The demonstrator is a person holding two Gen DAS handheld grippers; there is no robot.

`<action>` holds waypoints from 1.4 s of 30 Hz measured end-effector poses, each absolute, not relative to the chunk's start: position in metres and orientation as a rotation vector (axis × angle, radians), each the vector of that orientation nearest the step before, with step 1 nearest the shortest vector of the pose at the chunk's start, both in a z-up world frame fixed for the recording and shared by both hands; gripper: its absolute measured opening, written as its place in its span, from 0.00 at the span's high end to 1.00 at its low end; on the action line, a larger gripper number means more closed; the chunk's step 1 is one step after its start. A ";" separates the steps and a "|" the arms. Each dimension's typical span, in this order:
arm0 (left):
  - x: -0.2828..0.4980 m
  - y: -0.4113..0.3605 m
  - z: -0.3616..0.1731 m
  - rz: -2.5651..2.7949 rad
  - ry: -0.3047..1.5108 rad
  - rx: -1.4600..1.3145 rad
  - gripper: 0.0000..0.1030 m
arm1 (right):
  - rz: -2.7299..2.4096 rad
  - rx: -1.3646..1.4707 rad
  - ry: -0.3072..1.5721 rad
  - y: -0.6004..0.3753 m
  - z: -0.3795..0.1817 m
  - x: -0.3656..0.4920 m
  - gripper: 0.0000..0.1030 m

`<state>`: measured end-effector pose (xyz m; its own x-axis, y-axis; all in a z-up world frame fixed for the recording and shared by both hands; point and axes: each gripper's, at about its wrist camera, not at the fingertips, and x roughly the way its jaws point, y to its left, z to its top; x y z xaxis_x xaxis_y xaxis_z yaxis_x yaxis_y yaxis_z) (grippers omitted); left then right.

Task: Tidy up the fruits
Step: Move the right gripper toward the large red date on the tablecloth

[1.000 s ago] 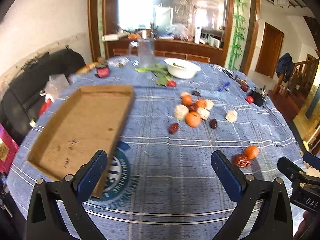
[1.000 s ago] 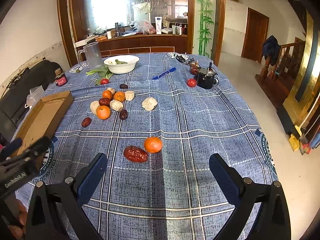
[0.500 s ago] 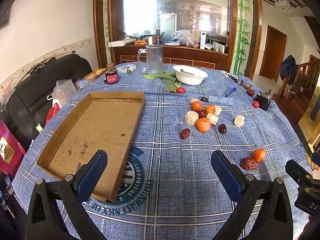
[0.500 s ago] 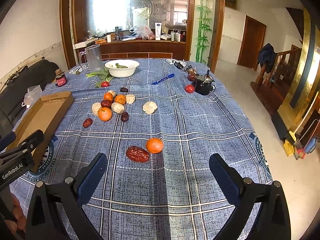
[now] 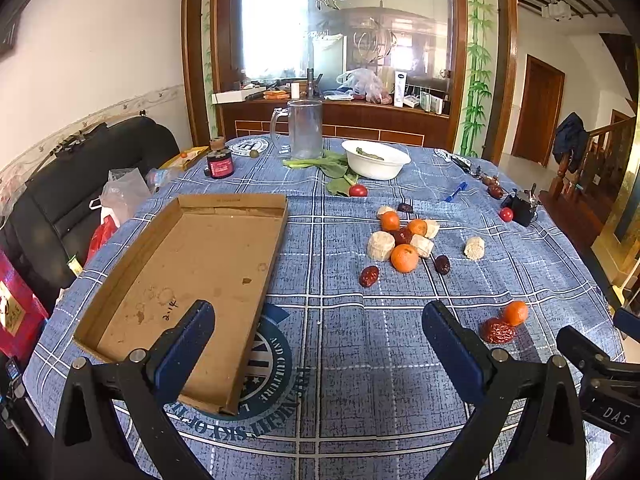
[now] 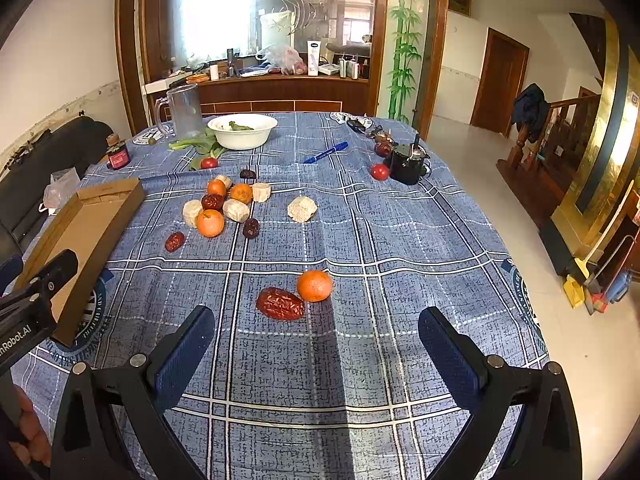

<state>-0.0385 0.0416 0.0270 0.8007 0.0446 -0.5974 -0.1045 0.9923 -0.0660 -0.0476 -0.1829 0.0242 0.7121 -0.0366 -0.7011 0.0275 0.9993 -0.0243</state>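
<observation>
Claws both hang spread wide and empty above the blue plaid-clothed counter (image 6: 360,240). Right claw (image 6: 316,344) hovers just short of a wrinkled red date (image 6: 280,303) touching a small orange tangerine (image 6: 315,285). Left claw (image 5: 318,340) hangs beside the near end of a shallow brown cardboard tray (image 5: 192,272), which holds no fruit. Farther out, mid-counter, lies a loose cluster of tangerines, dark red dates and pale cut chunks (image 5: 402,240), one pale chunk (image 5: 474,247) apart to its right. Beyond sit a white bowl (image 5: 376,159) with leafy greens (image 5: 332,166) beside it, and a clear plastic jug (image 5: 304,128)
</observation>
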 end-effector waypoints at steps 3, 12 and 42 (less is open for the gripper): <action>-0.038 0.043 0.027 0.075 0.634 -0.094 0.00 | -0.043 -0.012 0.782 -0.182 0.023 -0.048 0.01; -0.034 0.042 0.026 0.060 0.635 -0.085 0.00 | -0.073 -0.010 0.781 -0.183 0.024 -0.050 0.01; -0.015 0.026 0.014 0.047 0.698 -0.044 0.00 | -0.123 -0.002 0.818 -0.198 0.014 -0.044 0.01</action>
